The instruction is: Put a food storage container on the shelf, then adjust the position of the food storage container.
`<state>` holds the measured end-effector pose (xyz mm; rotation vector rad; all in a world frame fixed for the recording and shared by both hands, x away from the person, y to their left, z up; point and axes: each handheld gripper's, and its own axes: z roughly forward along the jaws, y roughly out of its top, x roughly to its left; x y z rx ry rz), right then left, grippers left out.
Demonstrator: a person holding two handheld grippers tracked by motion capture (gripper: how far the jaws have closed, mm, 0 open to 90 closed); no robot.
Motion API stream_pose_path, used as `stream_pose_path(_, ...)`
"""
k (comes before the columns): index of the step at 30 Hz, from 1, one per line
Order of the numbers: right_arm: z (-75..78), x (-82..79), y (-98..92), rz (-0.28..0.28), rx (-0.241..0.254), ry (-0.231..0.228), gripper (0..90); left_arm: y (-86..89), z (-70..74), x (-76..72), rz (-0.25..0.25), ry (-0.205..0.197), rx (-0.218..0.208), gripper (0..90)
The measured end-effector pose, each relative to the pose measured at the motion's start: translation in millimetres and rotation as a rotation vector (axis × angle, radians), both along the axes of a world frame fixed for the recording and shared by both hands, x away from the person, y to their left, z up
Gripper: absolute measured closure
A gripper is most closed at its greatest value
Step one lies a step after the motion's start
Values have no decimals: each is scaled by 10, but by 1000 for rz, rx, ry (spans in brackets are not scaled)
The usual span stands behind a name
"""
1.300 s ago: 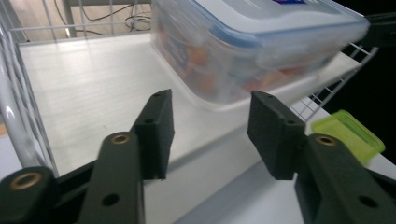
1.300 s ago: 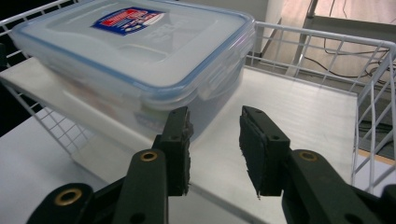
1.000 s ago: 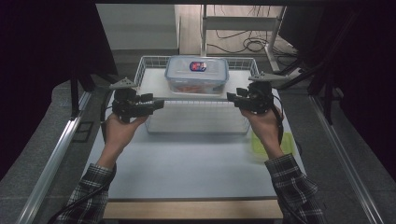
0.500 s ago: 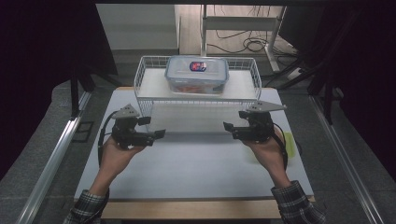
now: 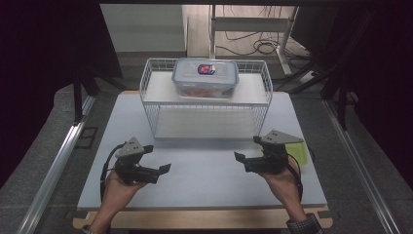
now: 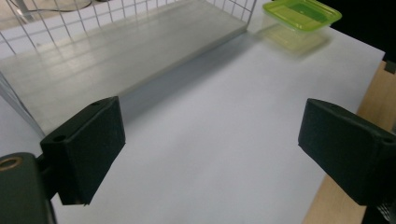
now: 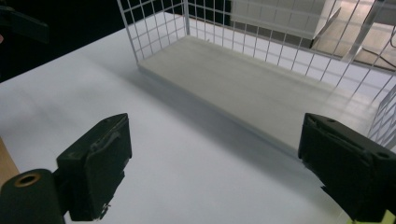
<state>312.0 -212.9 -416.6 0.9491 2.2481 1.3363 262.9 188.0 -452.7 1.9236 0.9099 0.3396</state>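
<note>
A clear lidded food box (image 5: 205, 77) with a red and blue label stands on the top shelf of a white wire rack (image 5: 253, 92) at the back of the white table. My left gripper (image 5: 156, 159) hovers low over the table's near left, well in front of the rack. Its jaws have just been opening and stand open, with nothing between them (image 6: 210, 154). My right gripper (image 5: 247, 148) mirrors it at the near right. It too has just been opening and is open and empty (image 7: 215, 163). The rack's lower shelf (image 6: 121, 56) lies bare ahead of both.
A shallow green tray (image 5: 298, 152) lies on the table just right of my right hand, and shows at the far corner in the left gripper view (image 6: 301, 11). The table's wooden front edge (image 5: 204, 219) is near my wrists. Dark floor and metal rails flank the table.
Both hands have drawn back from the rack toward the table's near edge and dropped lower. Both pairs of jaws stand wider apart. The food box has stayed on the top shelf.
</note>
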Motion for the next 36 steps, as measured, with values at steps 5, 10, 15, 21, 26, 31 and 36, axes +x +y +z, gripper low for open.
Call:
stream_pose_path(5, -190, -99, -19, 8, -10, 16, 63, -5, -114, -122, 3, -16, 0, 42)
stream_pose_path(10, -329, -187, -34, 8, -12, 28, 60, -16, -300, -223, 2, -36, 19, 26)
stream_pose_path(15, -482, -263, -37, 17, -45, 33, 56, -4, -516, -297, 8, -11, 70, 21)
stream_pose_path(21, -584, -183, -118, -32, -80, 76, 18, 3, -573, -347, 6, -30, 90, 21)
stream_pose_path(26, -570, -94, -270, -107, -67, 107, 8, -9, -627, -333, -4, -42, 118, 21)
stream_pose_path(31, -510, 5, -467, -199, -62, 122, 135, 8, -628, -330, -6, -47, 102, 21)
stream_pose_path(36, -430, 69, -671, -252, -75, 111, 431, 28, -642, -315, -1, -37, 88, 23)
